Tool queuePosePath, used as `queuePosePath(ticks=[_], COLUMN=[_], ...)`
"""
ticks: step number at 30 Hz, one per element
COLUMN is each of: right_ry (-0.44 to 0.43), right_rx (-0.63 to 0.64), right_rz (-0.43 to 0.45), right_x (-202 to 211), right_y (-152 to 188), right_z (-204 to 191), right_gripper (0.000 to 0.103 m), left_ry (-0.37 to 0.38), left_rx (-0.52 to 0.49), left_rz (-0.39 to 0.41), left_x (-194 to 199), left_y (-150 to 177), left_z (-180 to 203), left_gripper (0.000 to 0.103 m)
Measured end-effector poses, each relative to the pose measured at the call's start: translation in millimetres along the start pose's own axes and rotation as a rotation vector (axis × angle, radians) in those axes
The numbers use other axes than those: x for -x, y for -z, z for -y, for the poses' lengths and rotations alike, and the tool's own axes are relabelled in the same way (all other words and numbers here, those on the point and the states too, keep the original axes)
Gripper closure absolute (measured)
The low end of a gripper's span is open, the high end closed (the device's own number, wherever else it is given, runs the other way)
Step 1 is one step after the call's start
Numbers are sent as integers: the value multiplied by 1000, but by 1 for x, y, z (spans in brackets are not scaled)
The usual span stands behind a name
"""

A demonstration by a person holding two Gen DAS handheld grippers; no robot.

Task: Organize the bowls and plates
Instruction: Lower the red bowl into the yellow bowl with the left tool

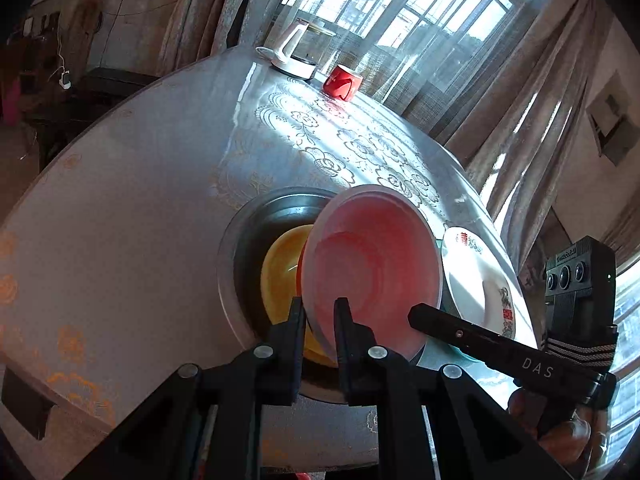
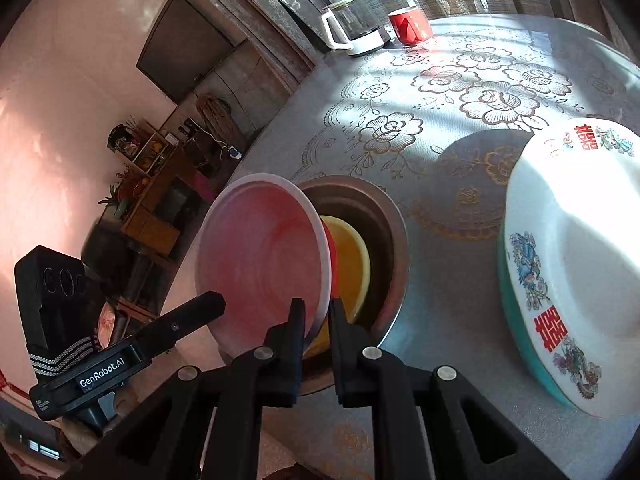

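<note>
Black fingers of the left hand-held gripper [image 1: 320, 312] pinch the near rim of a pink bowl [image 1: 372, 272], and the right hand-held gripper [image 2: 316, 312] grips that rim from the other side. The bowl hangs tilted over a steel basin [image 1: 240, 248] sunk in the worktop [image 1: 120, 200], above a yellow bowl [image 1: 280, 264] already inside. It looks light, thin and slick, probably plastic, so the rim is the sensible hold, though it may flex. Just beside sits a white plate [image 2: 580, 248] on a teal dish [image 2: 516, 312], likely fragile, printed with red double-happiness characters. One gripper reads "DAS", the other "GenRobot.AI".
</note>
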State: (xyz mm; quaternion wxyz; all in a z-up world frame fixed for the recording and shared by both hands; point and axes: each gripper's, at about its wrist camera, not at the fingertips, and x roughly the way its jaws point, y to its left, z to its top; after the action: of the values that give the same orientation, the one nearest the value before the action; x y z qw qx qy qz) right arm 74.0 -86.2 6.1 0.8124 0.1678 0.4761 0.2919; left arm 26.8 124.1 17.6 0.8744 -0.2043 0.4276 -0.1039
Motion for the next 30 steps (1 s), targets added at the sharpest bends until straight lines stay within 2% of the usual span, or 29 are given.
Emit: queuePosePath(ticks=[7, 11, 18, 20, 29, 30], right_ry=[-8, 9, 23, 34, 122, 132], right_rx=[-8, -15, 4, 8, 71, 80], right_rz=[-13, -27, -18, -15, 18, 25], right_x=[-1, -3, -3, -3, -8, -9], right_y=[3, 4, 6, 5, -3, -3], right_z=[1, 2, -1, -1, -6, -7], right_gripper=[88, 82, 82, 82, 82, 85], left_ry=[-15, -31, -49, -77, -110, -113], left_rx=[7, 3, -7, -10, -50, -55], left_rz=[-27, -30, -27, -20, 26, 27], left_x=[-7, -9, -11, -10, -5, -6], left_y=[0, 2, 4, 2, 0, -1], left_z=[-5, -6, -8, -9, -9, -9], left_gripper=[89, 89, 89, 89, 89, 89])
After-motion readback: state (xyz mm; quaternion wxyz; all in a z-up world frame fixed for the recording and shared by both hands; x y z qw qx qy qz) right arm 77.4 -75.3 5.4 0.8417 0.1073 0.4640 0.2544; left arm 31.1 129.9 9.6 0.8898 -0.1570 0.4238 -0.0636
